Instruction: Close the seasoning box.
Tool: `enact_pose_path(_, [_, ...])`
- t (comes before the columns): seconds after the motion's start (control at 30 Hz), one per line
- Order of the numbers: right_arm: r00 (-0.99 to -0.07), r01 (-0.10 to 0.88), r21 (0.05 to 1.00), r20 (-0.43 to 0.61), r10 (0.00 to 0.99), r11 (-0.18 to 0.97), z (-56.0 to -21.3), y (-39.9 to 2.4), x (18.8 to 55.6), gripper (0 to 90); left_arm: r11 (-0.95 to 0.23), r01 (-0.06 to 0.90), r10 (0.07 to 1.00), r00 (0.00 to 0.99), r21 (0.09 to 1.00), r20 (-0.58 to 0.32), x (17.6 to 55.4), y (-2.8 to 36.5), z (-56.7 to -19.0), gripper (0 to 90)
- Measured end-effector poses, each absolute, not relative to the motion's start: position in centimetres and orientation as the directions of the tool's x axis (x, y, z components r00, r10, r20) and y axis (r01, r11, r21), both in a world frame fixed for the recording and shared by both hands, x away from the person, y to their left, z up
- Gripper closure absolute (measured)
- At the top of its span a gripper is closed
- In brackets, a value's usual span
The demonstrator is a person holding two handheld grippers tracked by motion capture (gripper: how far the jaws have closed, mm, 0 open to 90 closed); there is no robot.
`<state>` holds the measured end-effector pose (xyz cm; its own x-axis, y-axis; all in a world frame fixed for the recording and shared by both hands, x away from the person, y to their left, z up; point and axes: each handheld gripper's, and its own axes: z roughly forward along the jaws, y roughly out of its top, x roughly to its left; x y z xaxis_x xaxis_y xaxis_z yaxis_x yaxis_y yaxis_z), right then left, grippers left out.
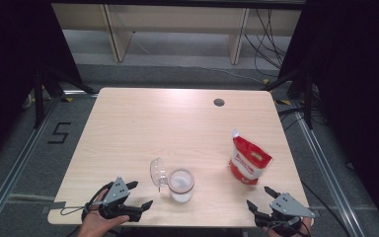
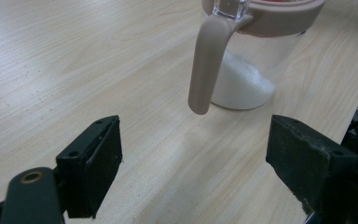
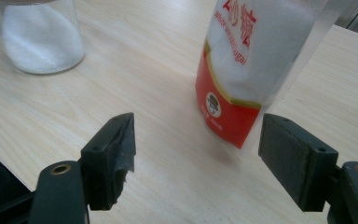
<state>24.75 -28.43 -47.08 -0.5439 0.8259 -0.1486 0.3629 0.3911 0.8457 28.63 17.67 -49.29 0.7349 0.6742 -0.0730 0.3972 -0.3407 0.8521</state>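
High view: glass jar [image 1: 181, 184] of white granules standing near centre of bench [image 1: 143, 128], hinged lid [image 1: 157, 172] flipped open to its left. Red-and-white sugar pouch [image 1: 248, 160] upright to the right. Left gripper [image 1: 139, 194] at near-left edge, jaws apart, empty. Right gripper [image 1: 259, 197] at near-right edge, jaws apart, empty.

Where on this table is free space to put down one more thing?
The far half of the light wooden table, from the round cable hole leftward, is bare. The strip between the clear glass jar of white grains and the red-and-clear sugar bag is also free. The near edge is crowded by the left gripper, right gripper and jar.
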Motion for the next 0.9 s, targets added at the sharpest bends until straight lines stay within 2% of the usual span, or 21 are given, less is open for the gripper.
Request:
enact_pose_path(0.07, [-0.544, 0.393, 0.841, -0.113, 0.831, 0.372, -47.0, -28.3, 24.6, 28.1, -0.341, 0.393, 0.671, 0.738, 0.854, -0.072, 28.6, 17.6, -49.2, 18.0])
enact_pose_path(0.17, [-0.548, 0.392, 0.839, -0.116, 0.828, 0.378, -47.1, -28.3, 24.6, 28.1, -0.351, 0.391, 0.670, 0.740, 0.851, -0.064, 28.5, 17.5, -48.8, 18.5])
enact_pose_path(0.33, [-0.547, 0.366, 0.844, -0.147, 0.824, 0.393, -47.1, -28.4, 24.8, 28.1, -0.340, 0.404, 0.673, 0.735, 0.849, -0.080, 28.4, 17.6, -48.5, 26.0])
enact_pose_path(0.5, [-0.556, 0.358, 0.844, -0.151, 0.818, 0.399, -46.9, -28.0, 24.6, 28.4, -0.312, 0.406, 0.678, 0.729, 0.859, -0.098, 28.2, 17.7, -48.3, 46.6])
enact_pose_path(0.63, [-0.561, 0.360, 0.850, -0.132, 0.817, 0.384, -46.9, -27.9, 24.6, 28.5, -0.317, 0.359, 0.685, 0.727, 0.878, -0.051, 28.0, 18.0, -47.4, 69.3])
enact_pose_path(0.67, [-0.551, 0.347, 0.850, -0.158, 0.819, 0.397, -46.9, -28.0, 24.6, 28.5, -0.316, 0.349, 0.685, 0.727, 0.882, -0.042, 27.9, 18.0, -47.2, 74.8])
enact_pose_path(0.73, [-0.563, 0.361, 0.844, -0.142, 0.814, 0.397, -47.0, -27.9, 24.6, 28.5, -0.326, 0.328, 0.677, 0.735, 0.887, -0.023, 28.0, 18.0, -46.8, 83.1])
enact_pose_path(0.8, [-0.555, 0.359, 0.845, -0.147, 0.819, 0.395, -46.9, -27.9, 24.6, 28.5, -0.307, 0.343, 0.692, 0.721, 0.888, -0.040, 27.8, 17.7, -46.6, 88.5])
enact_pose_path(0.9, [-0.564, 0.363, 0.843, -0.141, 0.813, 0.398, -47.0, -27.8, 24.6, 28.5, -0.325, 0.336, 0.679, 0.733, 0.884, -0.029, 28.0, 17.3, -46.4, 89.5])
